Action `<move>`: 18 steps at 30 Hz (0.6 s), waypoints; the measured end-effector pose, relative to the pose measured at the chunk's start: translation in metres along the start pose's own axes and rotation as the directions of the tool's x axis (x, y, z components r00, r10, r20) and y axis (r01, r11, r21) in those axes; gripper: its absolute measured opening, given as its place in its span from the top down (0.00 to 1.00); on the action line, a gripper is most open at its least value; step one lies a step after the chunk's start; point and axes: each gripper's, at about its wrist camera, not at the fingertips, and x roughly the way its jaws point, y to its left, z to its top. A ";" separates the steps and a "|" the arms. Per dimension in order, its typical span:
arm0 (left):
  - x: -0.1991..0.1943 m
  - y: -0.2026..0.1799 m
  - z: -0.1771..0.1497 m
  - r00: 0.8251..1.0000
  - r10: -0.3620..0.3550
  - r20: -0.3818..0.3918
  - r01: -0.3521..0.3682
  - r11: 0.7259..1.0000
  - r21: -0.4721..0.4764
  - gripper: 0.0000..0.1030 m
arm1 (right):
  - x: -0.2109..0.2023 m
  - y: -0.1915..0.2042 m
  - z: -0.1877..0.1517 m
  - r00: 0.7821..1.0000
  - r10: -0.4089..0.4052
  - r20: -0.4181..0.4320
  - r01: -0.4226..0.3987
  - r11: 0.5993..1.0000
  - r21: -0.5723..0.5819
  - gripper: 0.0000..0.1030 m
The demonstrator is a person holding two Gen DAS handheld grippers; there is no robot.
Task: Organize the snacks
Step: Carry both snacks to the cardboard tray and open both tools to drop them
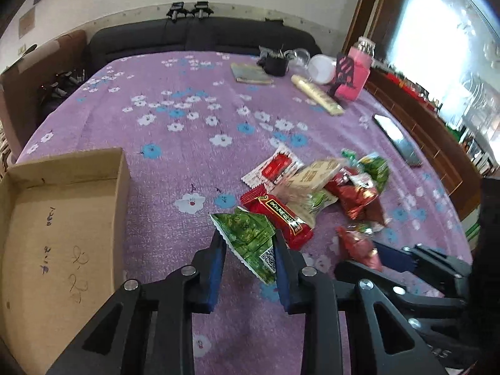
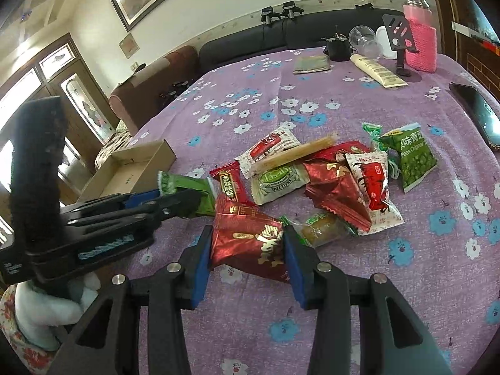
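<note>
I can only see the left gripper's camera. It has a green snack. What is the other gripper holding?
Observer: The right gripper is clamped on a dark red foil packet.
Operator: Is there another green snack I can't read?
Observer: Yes, a green peas packet lies at the far right of the pile, its label facing up.
Operator: What's hiding under the pile?
Observer: A clear-wrapped yellowish cake lies just right of the red packet.
</note>
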 end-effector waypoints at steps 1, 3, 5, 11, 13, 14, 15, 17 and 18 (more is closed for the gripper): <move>-0.007 0.002 -0.002 1.000 -0.010 0.015 0.010 1.000 -0.018 0.71 | 0.000 0.000 0.000 1.000 0.000 0.001 0.000 1.000 -0.002 0.59; -0.019 0.005 -0.005 0.999 -0.028 0.043 0.030 0.998 -0.046 0.71 | -0.001 0.000 0.000 1.000 -0.004 0.007 0.004 1.000 -0.004 0.59; -0.035 0.009 -0.009 0.997 -0.033 0.074 0.039 0.997 -0.073 0.71 | -0.002 0.000 0.000 1.000 -0.005 0.010 0.005 1.000 -0.003 0.59; -0.092 0.040 -0.038 0.986 -0.007 0.166 0.036 0.984 -0.174 0.71 | -0.003 0.004 -0.002 1.000 -0.025 0.020 0.025 1.000 -0.019 0.59; -0.111 0.057 -0.050 0.981 0.041 0.188 -0.002 0.979 -0.205 0.71 | -0.003 0.007 -0.002 0.999 -0.036 0.022 0.037 0.999 -0.034 0.59; -0.120 0.065 -0.056 0.979 0.063 0.192 -0.020 0.976 -0.217 0.71 | -0.004 0.010 -0.002 0.999 -0.041 0.025 0.042 0.998 -0.044 0.59; -0.129 0.075 -0.061 0.976 0.088 0.198 -0.040 0.972 -0.233 0.71 | -0.005 0.013 -0.001 0.999 -0.041 0.027 0.042 0.998 -0.048 0.59; -0.146 0.095 -0.073 0.971 0.130 0.202 -0.072 0.960 -0.272 0.71 | -0.014 0.024 0.000 0.999 -0.035 0.039 0.037 0.997 -0.064 0.59; -0.155 0.107 -0.079 0.966 0.159 0.204 -0.095 0.951 -0.294 0.71 | -0.019 0.033 0.000 0.999 -0.025 0.044 0.029 0.996 -0.079 0.59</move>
